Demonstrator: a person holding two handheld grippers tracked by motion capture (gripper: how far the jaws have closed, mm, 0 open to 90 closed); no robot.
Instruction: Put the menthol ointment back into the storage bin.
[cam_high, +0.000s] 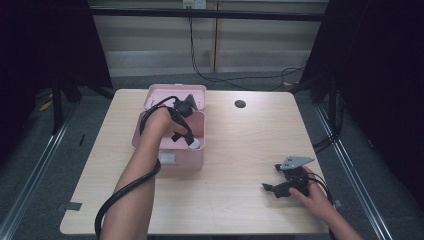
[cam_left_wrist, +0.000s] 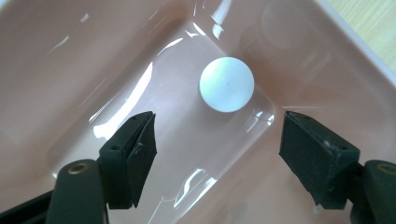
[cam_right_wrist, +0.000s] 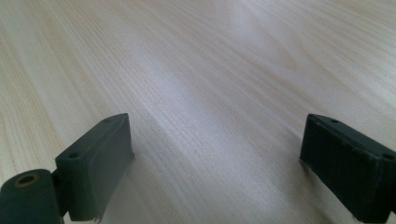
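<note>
A white ball (cam_left_wrist: 227, 84) lies on the floor of the open pink plastic box (cam_high: 167, 150), near one corner. The left gripper (cam_left_wrist: 217, 149) hangs above it with jaws wide apart, holding nothing. Whether the ball was just put down or waits to be picked, I cannot tell. The right gripper (cam_high: 280, 188) rests on the wooden table (cam_high: 240, 145), also spread and empty.

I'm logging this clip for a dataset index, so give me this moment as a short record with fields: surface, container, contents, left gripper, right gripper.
surface: light wooden table
container: pink plastic box, lid open, on the table's left half
contents: round white ball on the box floor
left gripper: inside the box, jaws open, ball just beyond them, not touched
right gripper: low over bare table at the near right, jaws open, holding nothing
</note>
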